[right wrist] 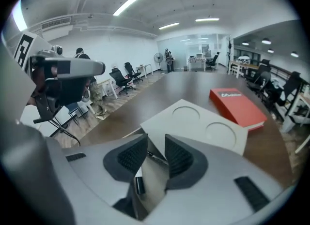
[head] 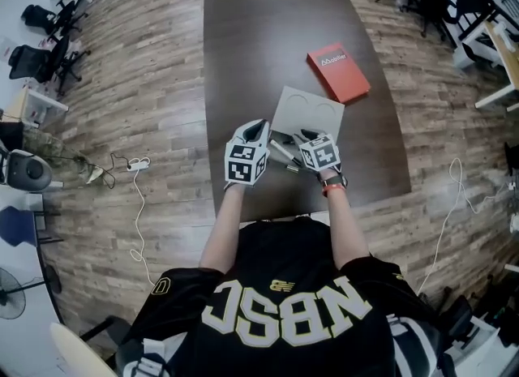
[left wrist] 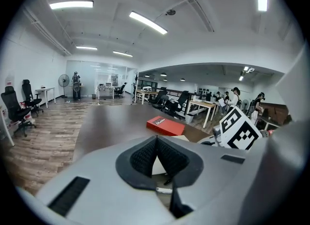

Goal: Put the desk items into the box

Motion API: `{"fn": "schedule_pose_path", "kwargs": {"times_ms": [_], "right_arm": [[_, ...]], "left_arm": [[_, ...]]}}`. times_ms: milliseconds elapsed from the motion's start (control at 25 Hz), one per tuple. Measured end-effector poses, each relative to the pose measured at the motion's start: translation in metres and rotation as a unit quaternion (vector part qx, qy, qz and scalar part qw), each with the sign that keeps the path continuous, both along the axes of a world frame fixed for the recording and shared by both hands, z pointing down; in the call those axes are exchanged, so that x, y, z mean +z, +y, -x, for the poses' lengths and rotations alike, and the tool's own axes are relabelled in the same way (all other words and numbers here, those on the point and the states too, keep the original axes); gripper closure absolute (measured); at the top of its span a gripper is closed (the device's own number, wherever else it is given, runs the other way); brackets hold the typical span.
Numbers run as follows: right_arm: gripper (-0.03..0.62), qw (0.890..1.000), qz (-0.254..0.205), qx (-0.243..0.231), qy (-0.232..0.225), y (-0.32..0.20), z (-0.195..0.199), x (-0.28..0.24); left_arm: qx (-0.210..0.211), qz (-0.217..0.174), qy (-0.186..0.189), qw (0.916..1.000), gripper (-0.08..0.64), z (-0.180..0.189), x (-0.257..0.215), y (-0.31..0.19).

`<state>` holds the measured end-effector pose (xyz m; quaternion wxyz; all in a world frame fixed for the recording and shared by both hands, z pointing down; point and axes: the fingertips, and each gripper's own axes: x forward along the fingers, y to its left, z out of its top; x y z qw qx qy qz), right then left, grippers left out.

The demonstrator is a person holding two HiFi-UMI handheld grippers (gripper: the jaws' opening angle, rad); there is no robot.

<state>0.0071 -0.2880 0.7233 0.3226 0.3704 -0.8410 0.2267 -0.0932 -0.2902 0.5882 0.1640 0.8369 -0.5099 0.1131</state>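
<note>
Jaws of the left tool (left wrist: 156,139) meet at their tips with nothing between them. The right tool (right wrist: 156,145) stands part open and empty above a dark pen (right wrist: 139,185), which lies at the near edge of the pale box (right wrist: 164,122), possibly inside it. The box rests on the brown surface (head: 268,35), with a red book (right wrist: 237,105) just beyond it.
</note>
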Motion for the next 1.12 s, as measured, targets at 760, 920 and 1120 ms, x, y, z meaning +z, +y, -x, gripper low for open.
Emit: {"fn": "schedule_pose_path", "kwargs": {"times_ms": [760,920,1120], "right_arm": [[0.562,0.966,-0.13,0.218,-0.047,-0.003,-0.134,-0.1],[0.583,0.958,-0.148,0.241,-0.052,0.0,-0.153,-0.116],[0.583,0.951,-0.16,0.258,-0.056,0.004,-0.164,-0.125]], "left_arm": [[0.065,-0.038,0.035,0.9966,0.548,-0.078,-0.032,-0.018],[0.082,-0.051,0.028,0.9949,0.548,-0.093,-0.039,-0.017],[0.087,-0.056,0.028,0.9943,0.548,-0.1,-0.04,-0.016]]}}
